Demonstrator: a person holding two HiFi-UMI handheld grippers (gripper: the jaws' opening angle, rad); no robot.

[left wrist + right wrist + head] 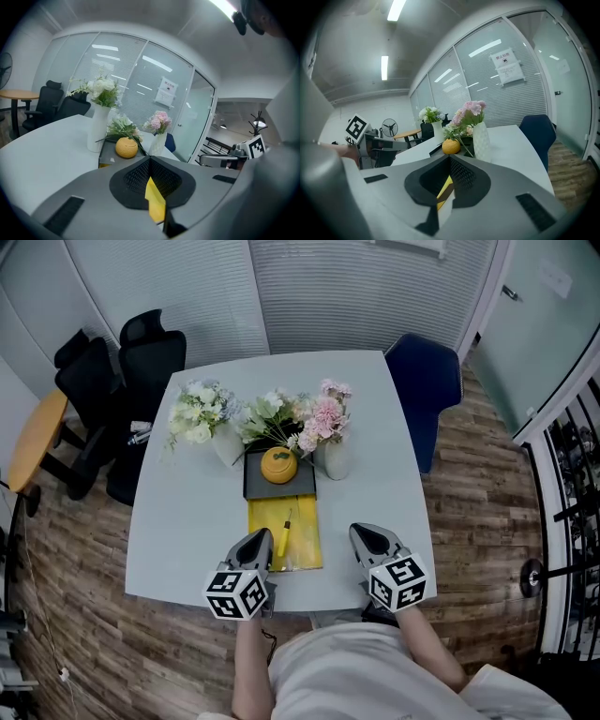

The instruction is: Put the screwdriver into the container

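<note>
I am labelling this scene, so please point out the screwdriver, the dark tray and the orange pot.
screwdriver [281,543]: head view, on its yellow handle.
dark tray [300,489]: head view, bare floor near its front right corner.
orange pot [279,466]: head view, middle of its body.

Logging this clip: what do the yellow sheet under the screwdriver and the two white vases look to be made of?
Yellow sheet: lies thin and flat, evenly bright; probably plastic or coated paper, cannot tell which. Left vase and right vase: opaque white, smooth, faintly glossy; likely glazed ceramic, though plastic is possible.
</note>
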